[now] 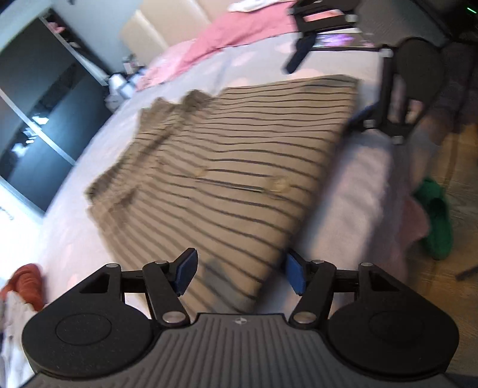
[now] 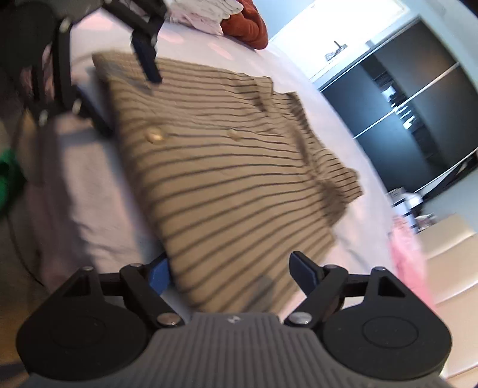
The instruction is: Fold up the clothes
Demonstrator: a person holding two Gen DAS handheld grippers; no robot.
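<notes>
A beige shirt with thin dark stripes and two buttons (image 1: 239, 155) (image 2: 233, 179) lies folded flat on the pale bed cover (image 1: 352, 209) (image 2: 77, 191). My left gripper (image 1: 241, 273) is open, its blue pads standing either side of one near corner of the shirt without pressing it. My right gripper (image 2: 232, 274) is also open at the opposite corner, with the cloth's edge lying between its fingers. Each view shows the other gripper at the shirt's far end: the right gripper (image 1: 328, 86) and the left gripper (image 2: 122, 89). Both views are blurred.
A pink cloth (image 1: 239, 32) (image 2: 406, 253) lies on the bed beyond the shirt. A rust-orange garment (image 1: 28, 283) (image 2: 248, 27) and white clothes (image 2: 203, 15) sit on the other side. A green item (image 1: 436, 218) lies on the wooden floor. A dark wardrobe (image 1: 38, 119) (image 2: 418, 104) stands behind.
</notes>
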